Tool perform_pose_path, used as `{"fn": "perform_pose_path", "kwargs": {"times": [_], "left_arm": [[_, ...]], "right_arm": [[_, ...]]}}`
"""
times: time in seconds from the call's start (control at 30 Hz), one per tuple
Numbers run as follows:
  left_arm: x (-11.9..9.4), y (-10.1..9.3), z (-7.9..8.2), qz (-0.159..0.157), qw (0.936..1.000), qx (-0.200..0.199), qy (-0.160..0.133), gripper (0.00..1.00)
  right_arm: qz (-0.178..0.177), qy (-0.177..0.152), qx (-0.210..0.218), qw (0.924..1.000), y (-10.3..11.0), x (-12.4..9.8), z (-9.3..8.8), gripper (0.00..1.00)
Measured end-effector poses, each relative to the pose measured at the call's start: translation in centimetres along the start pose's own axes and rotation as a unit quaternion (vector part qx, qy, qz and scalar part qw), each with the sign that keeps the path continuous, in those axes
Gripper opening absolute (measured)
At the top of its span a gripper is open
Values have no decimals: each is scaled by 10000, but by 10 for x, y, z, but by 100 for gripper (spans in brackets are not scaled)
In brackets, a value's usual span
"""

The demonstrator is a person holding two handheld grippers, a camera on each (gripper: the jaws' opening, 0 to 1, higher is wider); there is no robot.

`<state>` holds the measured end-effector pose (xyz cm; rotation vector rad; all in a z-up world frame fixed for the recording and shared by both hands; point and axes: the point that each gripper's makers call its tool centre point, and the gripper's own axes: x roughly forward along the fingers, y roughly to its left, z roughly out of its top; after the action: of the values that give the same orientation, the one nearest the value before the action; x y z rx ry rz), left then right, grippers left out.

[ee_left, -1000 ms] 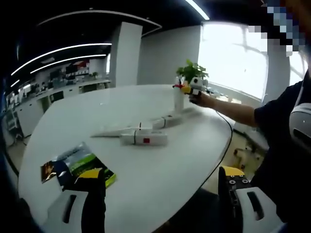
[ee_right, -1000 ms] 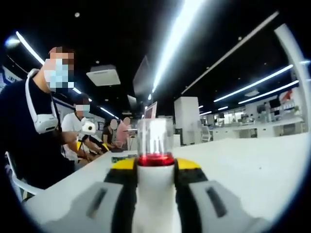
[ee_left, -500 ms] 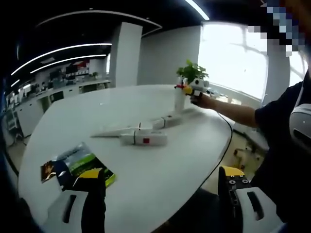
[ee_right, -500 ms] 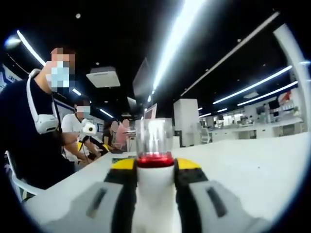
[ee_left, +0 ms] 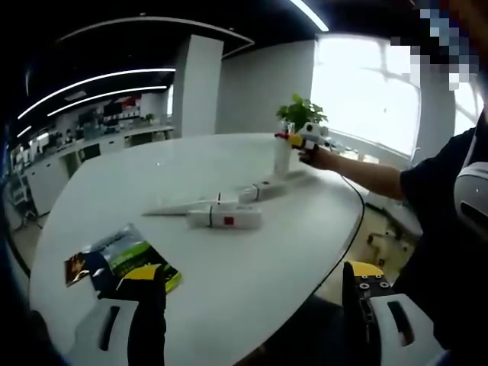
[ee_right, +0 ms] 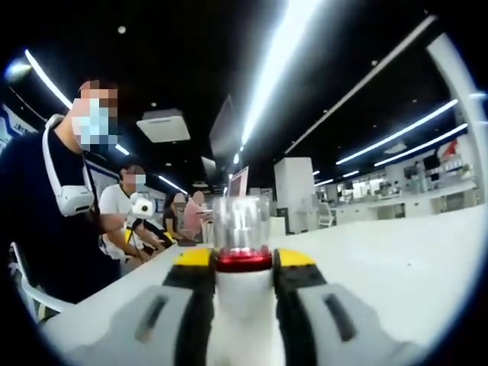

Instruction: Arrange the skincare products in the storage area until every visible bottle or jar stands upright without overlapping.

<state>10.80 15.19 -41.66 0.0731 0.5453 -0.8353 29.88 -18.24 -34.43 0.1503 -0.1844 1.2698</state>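
In the right gripper view my right gripper (ee_right: 242,267) is shut on a white bottle (ee_right: 242,293) with a red band and a clear cap, held upright. The left gripper view shows that same bottle (ee_left: 282,155) at the table's far side, beside a potted plant (ee_left: 301,113), with the right gripper (ee_left: 303,139) on it. Two white tubes lie flat mid-table: one with a red label (ee_left: 226,219), another (ee_left: 258,191) beyond it. My left gripper (ee_left: 252,309) hangs wide open over the near table edge, holding nothing.
A green and blue packet (ee_left: 122,263) lies near the left jaw. The white round table (ee_left: 114,191) curves off at the right. A person's arm (ee_left: 366,174) reaches across to the far side. Other people sit behind a table (ee_right: 145,221).
The right gripper's camera has tipped slightly, so the bottle sits a little lower in its view. The left gripper and the lying tubes have not moved.
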Motion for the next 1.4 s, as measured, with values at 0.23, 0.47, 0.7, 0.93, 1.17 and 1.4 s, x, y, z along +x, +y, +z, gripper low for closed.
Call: {"fn": "perform_pose_path", "kwargs": {"times": [0.23,0.47,0.7,0.93,1.17,1.4], "left_arm": [[2,-1,2,-28,10000,11,-6,98],[2,-1,1,-38,10000,-10,-14,98],[1,0,4,-51,10000,-6,-47,98],[-2,1,6,-42,9999,-16,-114,98],[-4,3,4,-47,9999,-42,-138,98],[-5,3,5,-64,9998,-46,-174,99]], "right_arm": [[6,-156,20,9999,-4,-2,11,29],[15,-173,61,9998,-3,4,12,36],[-3,-409,142,9991,-6,3,24,40],[-80,-424,-2,9991,-4,8,33,44],[-99,-709,-39,9974,-5,8,55,49],[-164,-874,-132,9959,-2,12,73,59]]}}
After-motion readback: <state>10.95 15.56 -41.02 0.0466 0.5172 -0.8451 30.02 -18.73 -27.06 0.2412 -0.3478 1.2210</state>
